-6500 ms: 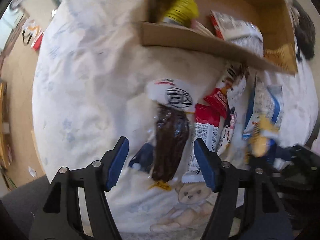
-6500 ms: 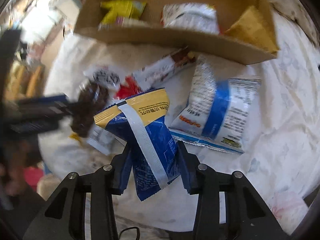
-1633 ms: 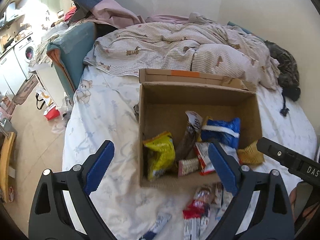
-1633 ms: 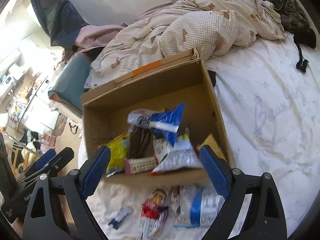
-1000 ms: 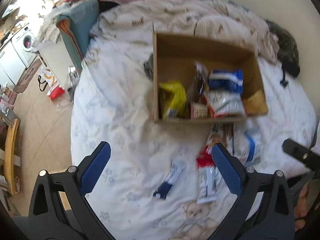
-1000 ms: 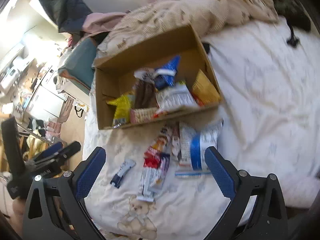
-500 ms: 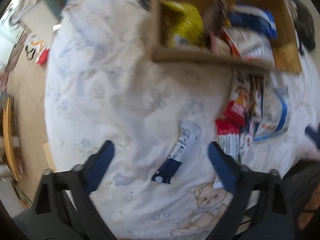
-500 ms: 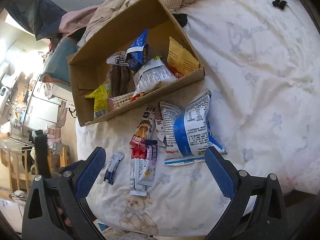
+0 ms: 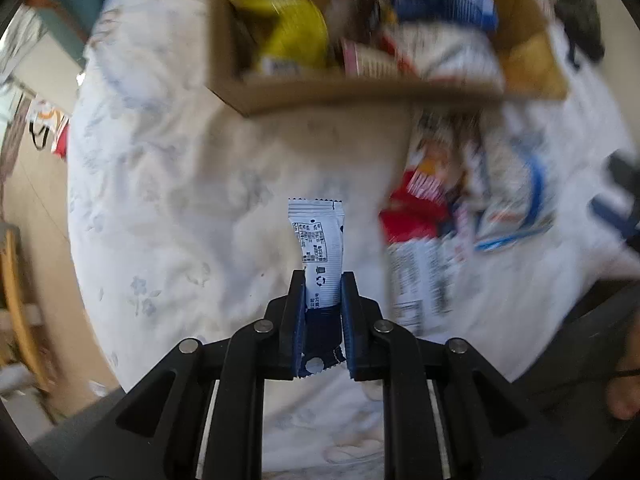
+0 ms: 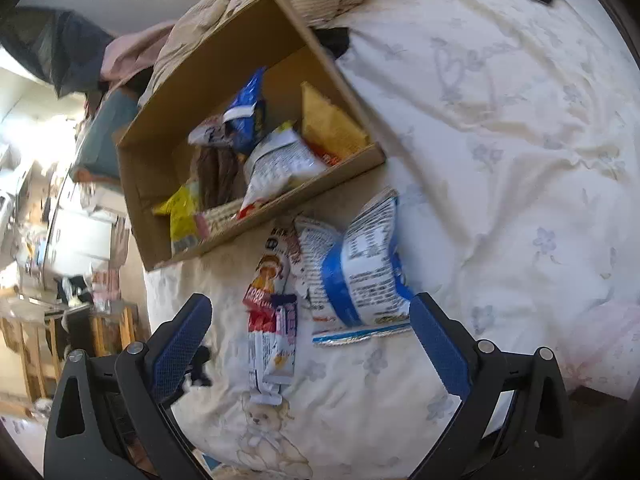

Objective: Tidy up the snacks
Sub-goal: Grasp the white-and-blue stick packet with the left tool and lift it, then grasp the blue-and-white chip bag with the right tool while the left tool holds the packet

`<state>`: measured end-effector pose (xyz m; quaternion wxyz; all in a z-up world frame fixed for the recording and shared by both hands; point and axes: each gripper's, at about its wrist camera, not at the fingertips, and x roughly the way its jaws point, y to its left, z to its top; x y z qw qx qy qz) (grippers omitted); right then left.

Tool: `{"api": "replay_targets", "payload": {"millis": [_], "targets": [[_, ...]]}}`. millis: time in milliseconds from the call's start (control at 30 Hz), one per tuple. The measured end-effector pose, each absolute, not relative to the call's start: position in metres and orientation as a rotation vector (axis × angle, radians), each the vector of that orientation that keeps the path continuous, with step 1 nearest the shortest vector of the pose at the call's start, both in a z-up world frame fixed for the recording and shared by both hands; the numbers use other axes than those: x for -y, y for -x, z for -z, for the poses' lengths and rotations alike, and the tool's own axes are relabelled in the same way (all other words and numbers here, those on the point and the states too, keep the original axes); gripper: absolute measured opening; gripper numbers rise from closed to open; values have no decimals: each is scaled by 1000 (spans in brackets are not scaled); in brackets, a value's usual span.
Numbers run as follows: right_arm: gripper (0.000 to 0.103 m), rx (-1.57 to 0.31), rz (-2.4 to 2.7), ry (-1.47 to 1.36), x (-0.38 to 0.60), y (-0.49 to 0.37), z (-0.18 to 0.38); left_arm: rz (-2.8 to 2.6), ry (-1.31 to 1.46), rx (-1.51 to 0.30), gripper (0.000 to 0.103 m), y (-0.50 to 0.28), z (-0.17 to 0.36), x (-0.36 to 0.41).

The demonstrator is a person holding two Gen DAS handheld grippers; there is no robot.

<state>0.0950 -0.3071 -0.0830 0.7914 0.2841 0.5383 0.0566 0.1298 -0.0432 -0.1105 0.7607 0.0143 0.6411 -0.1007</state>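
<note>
Since the frame half a second earlier, my left gripper (image 9: 322,280) had come down onto the small white-and-dark-blue foil snack sachet (image 9: 319,240), which had lain loose on the sheet between widely parted jaws; those jaws had just been closing and now clenched the sachet's dark-blue lower end, its white crimped top projecting beyond the fingertips. The sachet stood over the white floral-print bedsheet (image 9: 168,208), on the near side of the open brown cardboard box (image 9: 360,94). That box already held a yellow crinkled packet (image 9: 294,36), a blue-and-white bag (image 9: 444,0) and several other wrappers, too blurred in the left view for me to name.

My right gripper (image 10: 310,330) hung released, its blue-padded jaws spread wide with nothing between them. Beyond it, on the sheet just outside the box's near wall, lay a white bag with a broad blue band (image 10: 362,272); beside it lay a long red-and-white printed stick pack (image 10: 266,292), with what looked like a shorter pink-and-white pack (image 10: 285,340) overlapping it. A printed teddy bear (image 10: 268,436) marked the sheet below the stick pack.
</note>
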Motion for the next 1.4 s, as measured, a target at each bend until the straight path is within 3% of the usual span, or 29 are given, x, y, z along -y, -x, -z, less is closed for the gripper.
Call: {"api": "replay_targets", "payload": {"millis": [167, 700, 733, 767, 800, 900, 1400], "targets": [[101, -1182, -51, -619, 319, -100, 90, 194, 95, -1330, 13, -119, 79, 21], [100, -1407, -22, -352, 270, -143, 147, 172, 125, -1282, 13, -129, 68, 17], [98, -1409, -20, -336, 268, -143, 148, 173, 126, -1280, 13, -129, 67, 17], [71, -1410, -21, -312, 265, -143, 149, 176, 125, -1277, 13, -129, 66, 18], [57, -1413, -26, -273, 261, -143, 148, 175, 124, -1273, 13, -129, 66, 19], [52, -1383, -37, -244, 258, -136, 135, 172, 131, -1272, 13, -129, 65, 17], [51, -1270, -145, -359, 276, -90, 74, 122, 89, -1243, 13, -127, 69, 20]]}}
